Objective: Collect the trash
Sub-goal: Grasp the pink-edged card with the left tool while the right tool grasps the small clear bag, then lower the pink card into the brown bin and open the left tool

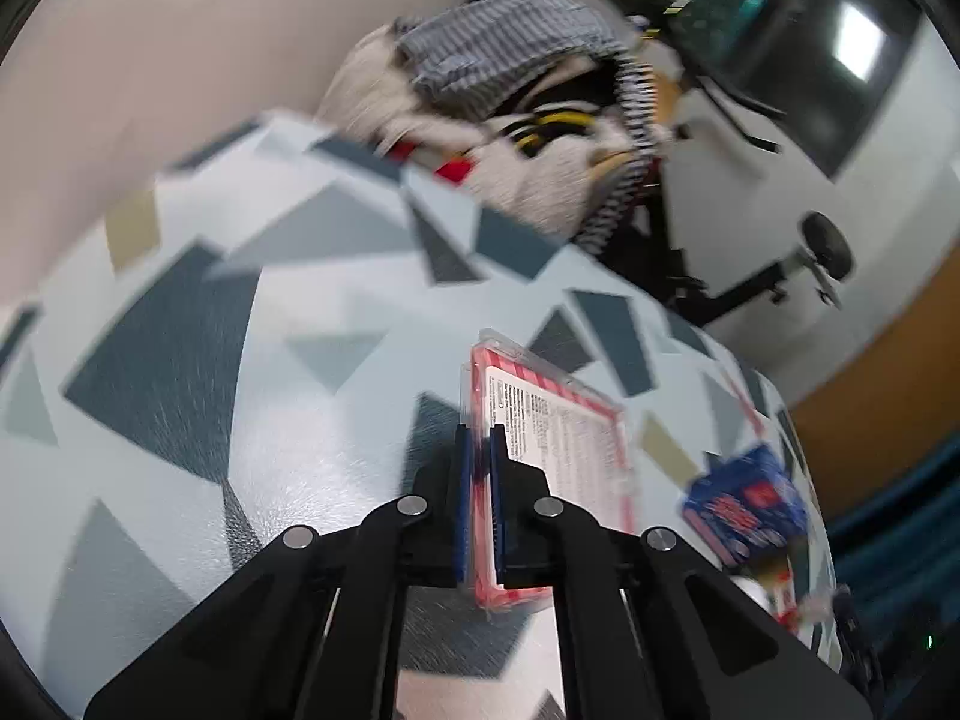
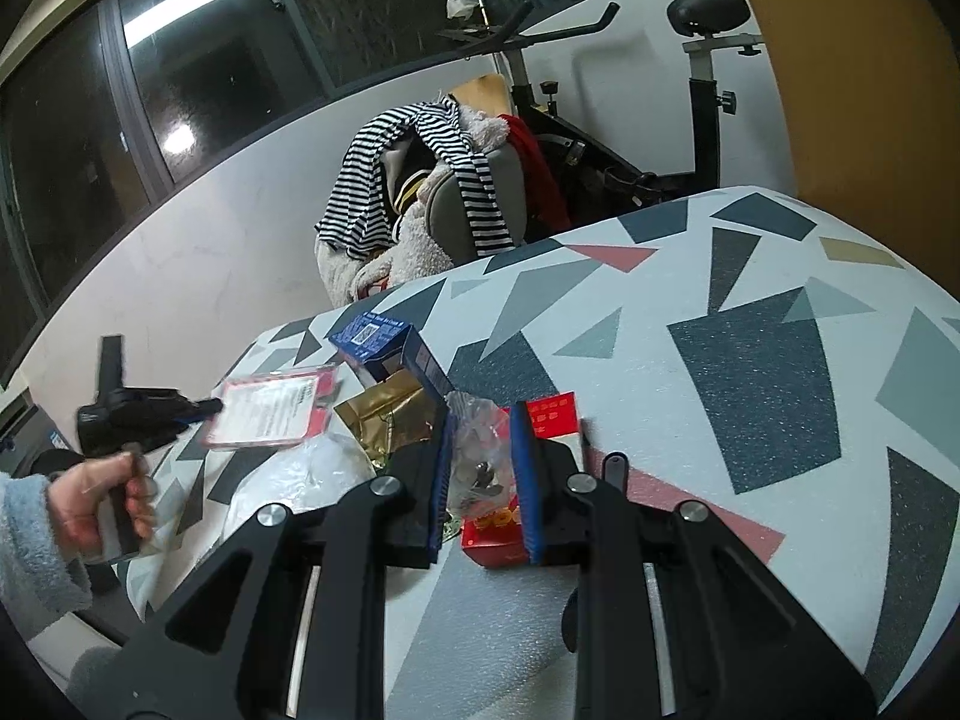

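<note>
My left gripper (image 1: 480, 438) is shut on a flat clear plastic package with a red border and a white label (image 1: 558, 438), held above the patterned table (image 1: 300, 420). The same package (image 2: 270, 411) and the left gripper (image 2: 207, 405) show at the left of the right wrist view. My right gripper (image 2: 483, 420) is shut on a crumpled clear plastic bag (image 2: 480, 456), above a red box (image 2: 510, 534). On the table lie a blue box (image 2: 384, 345), a gold foil wrapper (image 2: 387, 414) and a white plastic bag (image 2: 300, 480). The blue box also shows blurred in the left wrist view (image 1: 744, 504).
A chair piled with striped and fluffy clothes (image 2: 420, 192) stands behind the table. An exercise bike (image 2: 630, 120) stands against the white wall. Dark windows (image 2: 180, 60) are at the upper left. The table's right half (image 2: 780, 390) carries only its triangle pattern.
</note>
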